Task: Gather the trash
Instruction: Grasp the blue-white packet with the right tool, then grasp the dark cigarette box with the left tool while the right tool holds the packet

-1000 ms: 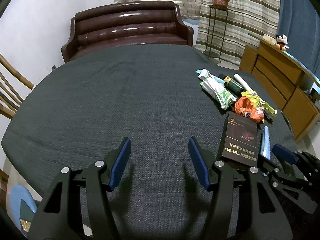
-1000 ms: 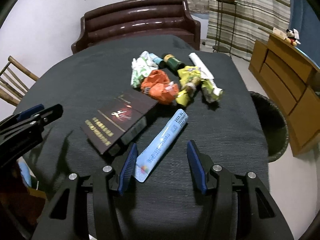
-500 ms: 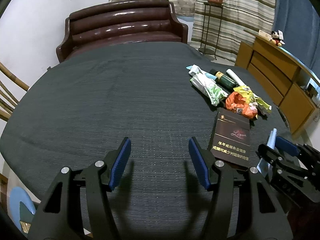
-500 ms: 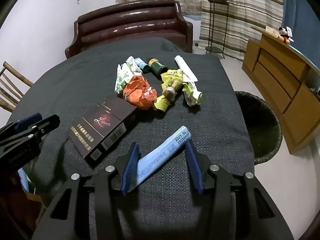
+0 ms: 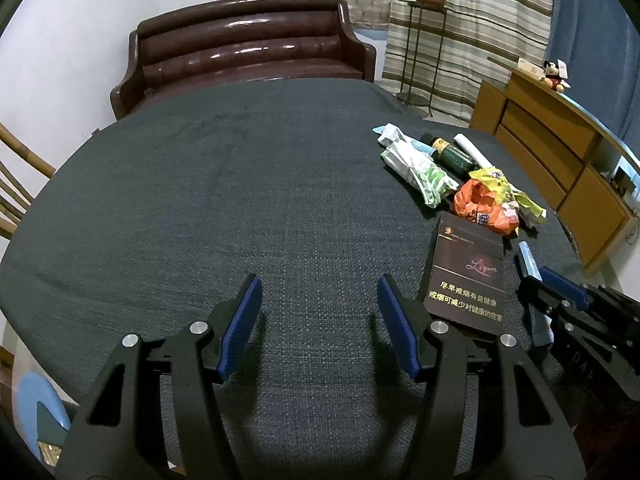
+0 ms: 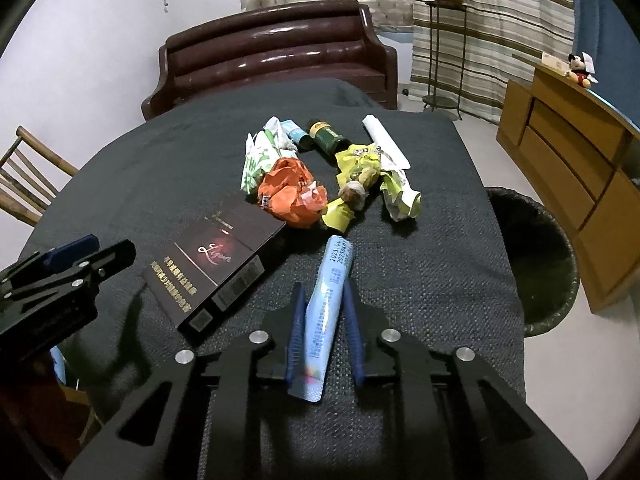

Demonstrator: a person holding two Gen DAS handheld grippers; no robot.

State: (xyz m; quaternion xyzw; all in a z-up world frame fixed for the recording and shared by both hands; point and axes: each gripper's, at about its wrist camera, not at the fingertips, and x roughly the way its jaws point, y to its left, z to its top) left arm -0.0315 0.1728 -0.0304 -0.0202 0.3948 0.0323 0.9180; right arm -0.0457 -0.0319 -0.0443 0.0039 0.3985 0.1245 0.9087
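Observation:
My right gripper (image 6: 322, 300) is shut on a long light-blue packet (image 6: 330, 300), which juts forward between the fingers over the table; both show from the side in the left wrist view (image 5: 534, 280). A dark cigarette carton (image 6: 218, 256) lies left of it. Beyond lie an orange wrapper (image 6: 290, 194), yellow wrappers (image 6: 356, 168), a green-white wrapper (image 6: 256, 160), a green bottle (image 6: 326, 136) and a white roll (image 6: 384, 142). My left gripper (image 5: 320, 304) is open and empty above bare cloth, left of the carton (image 5: 468, 272).
A black trash bin (image 6: 536, 256) stands on the floor right of the round dark-clothed table (image 5: 240, 184). A brown leather sofa (image 5: 240, 48) is behind, a wooden sideboard (image 5: 560, 152) at right, a wooden chair (image 6: 28, 184) at left.
My right gripper has closed from open onto the blue packet and turned it to point forward. The left gripper has stayed open and shifted slightly.

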